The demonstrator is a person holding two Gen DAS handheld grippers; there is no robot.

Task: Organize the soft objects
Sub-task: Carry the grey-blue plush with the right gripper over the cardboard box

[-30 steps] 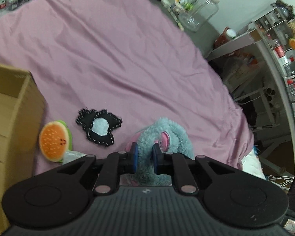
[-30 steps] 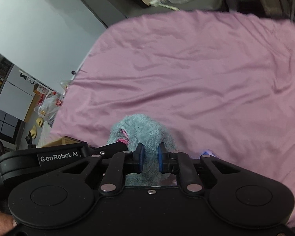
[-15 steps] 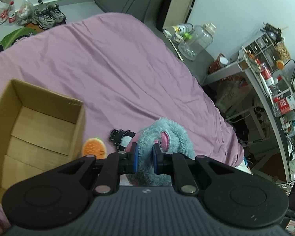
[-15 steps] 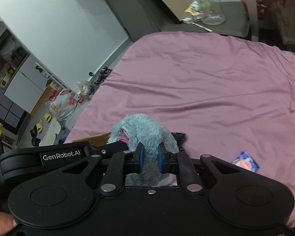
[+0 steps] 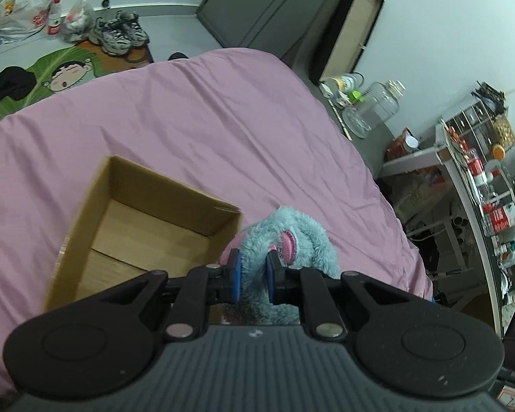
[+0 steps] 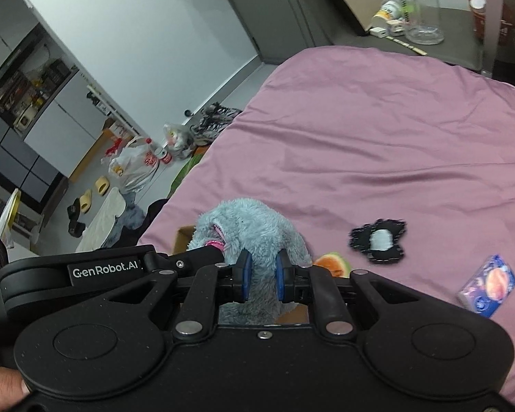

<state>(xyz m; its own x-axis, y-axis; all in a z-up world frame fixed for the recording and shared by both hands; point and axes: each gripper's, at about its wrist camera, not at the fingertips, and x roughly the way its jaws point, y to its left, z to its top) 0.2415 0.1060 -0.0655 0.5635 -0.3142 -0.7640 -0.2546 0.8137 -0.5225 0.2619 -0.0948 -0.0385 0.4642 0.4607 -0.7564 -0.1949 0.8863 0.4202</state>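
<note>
The blue plush toy (image 5: 292,237) is held in the air above the pink bed (image 5: 195,127), clamped from two sides: the left gripper (image 5: 252,276) has its blue fingers (image 5: 236,276) pressed into the fur, and the right gripper (image 6: 261,276) has its own fingers (image 6: 245,276) squeezed on another fold of the same toy. Compared with a second ago, both grippers have risen well clear of the bedding, so much more of the room shows, and the cardboard box (image 5: 147,219), earlier only a wall at the left edge, now lies open just beside and below the toy, its bare bottom in plain sight. The left view alone shows the inside of the box, plus sneakers (image 5: 118,32) and a cartoon mat (image 5: 58,75) on the floor beyond the bed. The right view alone shows what is left on the bed: a black and white fabric piece (image 6: 379,240), a round orange plush (image 6: 331,263) peeking out beside the gripper, and a small blue packet (image 6: 489,285) further right, along with the left gripper's black body reaching in from the left. The toy is shaggy, pale blue-grey, with a pink patch (image 5: 288,245) and a bright pink band seen from the right.
</note>
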